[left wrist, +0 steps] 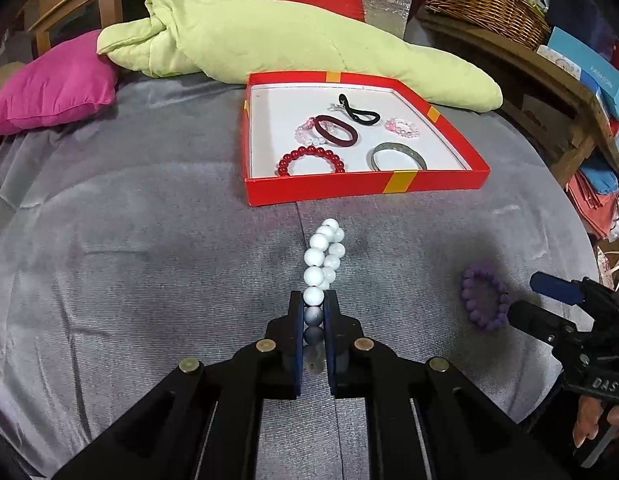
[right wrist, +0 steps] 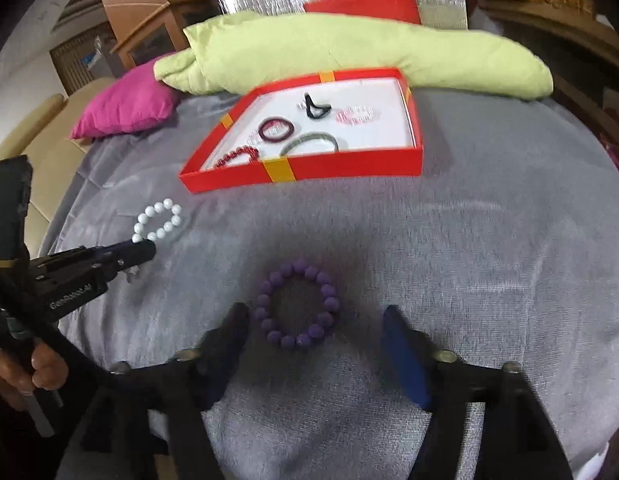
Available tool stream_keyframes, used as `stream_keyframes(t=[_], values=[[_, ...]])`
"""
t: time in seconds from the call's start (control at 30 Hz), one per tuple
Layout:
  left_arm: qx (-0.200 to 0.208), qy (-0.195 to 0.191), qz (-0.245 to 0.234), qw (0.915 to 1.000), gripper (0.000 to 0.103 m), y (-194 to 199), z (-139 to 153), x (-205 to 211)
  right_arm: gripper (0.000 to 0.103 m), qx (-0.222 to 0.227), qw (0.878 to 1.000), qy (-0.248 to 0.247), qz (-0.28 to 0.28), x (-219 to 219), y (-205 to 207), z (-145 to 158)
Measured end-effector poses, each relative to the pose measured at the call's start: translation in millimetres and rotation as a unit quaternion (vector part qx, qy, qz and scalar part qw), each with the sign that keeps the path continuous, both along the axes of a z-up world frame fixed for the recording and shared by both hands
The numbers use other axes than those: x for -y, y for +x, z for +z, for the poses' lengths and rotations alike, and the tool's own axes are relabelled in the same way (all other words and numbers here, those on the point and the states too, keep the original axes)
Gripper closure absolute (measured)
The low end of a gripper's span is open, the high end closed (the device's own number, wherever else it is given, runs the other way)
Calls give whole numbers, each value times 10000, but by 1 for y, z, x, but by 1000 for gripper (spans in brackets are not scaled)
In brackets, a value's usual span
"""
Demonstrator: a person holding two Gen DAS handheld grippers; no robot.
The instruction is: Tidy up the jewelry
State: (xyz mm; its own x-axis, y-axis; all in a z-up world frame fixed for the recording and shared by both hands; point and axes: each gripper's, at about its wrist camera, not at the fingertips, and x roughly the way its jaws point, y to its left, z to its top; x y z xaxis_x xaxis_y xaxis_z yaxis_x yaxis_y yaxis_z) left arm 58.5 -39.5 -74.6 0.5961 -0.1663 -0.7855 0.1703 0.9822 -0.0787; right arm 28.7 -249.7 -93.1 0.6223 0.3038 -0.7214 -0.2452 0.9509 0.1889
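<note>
White beads fill the left wrist view: the left hand-held gripper (left wrist: 313,312) is clenched on the white bead bracelet (left wrist: 321,256), whose free loop juts forward over the grey bedspread (left wrist: 129,260), short of the red box (left wrist: 349,188); beads between the pads sit in shadow. At the right edge the right hand-held gripper (left wrist: 549,292) is cut off beside the purple bracelet (left wrist: 483,300).

Right wrist view: the right hand-held gripper (right wrist: 315,328) is spread wide, released, its blurred fingers flanking the purple bracelet (right wrist: 295,306) lying on the bedspread. The box's near wall partly hides the red bead bracelet (right wrist: 235,156).
</note>
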Motion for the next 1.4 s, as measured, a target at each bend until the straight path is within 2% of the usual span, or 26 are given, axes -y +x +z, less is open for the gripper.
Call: stream_keyframes(t=[0.27,0.33,0.37,0.4,0.43,0.47,0.57,0.63,0.67,0.7,0.8,0.9,1.07,1.13,1.2,1.3,1.4], values=[[-18,-15,-74,10000,93,-3,1,3,30,-3,9989,-464,115,-25,7,-16],[-18,-7,-88,10000,93,-3,1,3,40,-56,9974,-712,82,-32,9,-24],[-7,5,-93,10000,93,-4,2,3,50,42,9958,-910,16,-35,9,-26],[-1,12,-92,10000,93,-4,2,3,67,144,9946,-1025,26,-37,7,-25],[5,21,-81,10000,93,-4,2,2,78,173,9947,-1013,106,-38,7,-23],[13,28,-68,10000,93,-5,2,1,83,168,9950,-973,118,-37,6,-22],[40,30,-11,10000,93,-5,3,-2,84,193,9955,-933,11,-32,7,-20],[40,-13,24,10000,93,-5,3,-4,84,232,9970,-729,-73,-24,7,-15],[56,-19,40,10000,93,-5,4,-5,94,293,9978,-575,-118,-19,6,-10],[86,-12,64,9999,93,-4,5,-6,95,343,9984,-430,-148,-14,6,-6],[110,-15,108,9999,93,-3,5,-6,95,471,9985,75,-268,1,5,6],[134,11,121,9998,93,-2,5,-4,95,500,9979,222,-347,7,5,11],[138,34,146,9998,93,-1,5,-3,93,116,9984,486,-264,11,9,6],[123,13,158,9998,93,-1,4,-3,77,-73,9988,431,-213,6,12,1],[133,17,153,9998,93,-2,5,-3,32,-92,9991,396,-154,0,11,0],[144,26,142,9998,93,-3,6,-4,30,176,9995,253,75,-14,5,4],[147,34,143,9998,93,-4,7,-6,30,142,9997,42,181,-27,6,-2]])
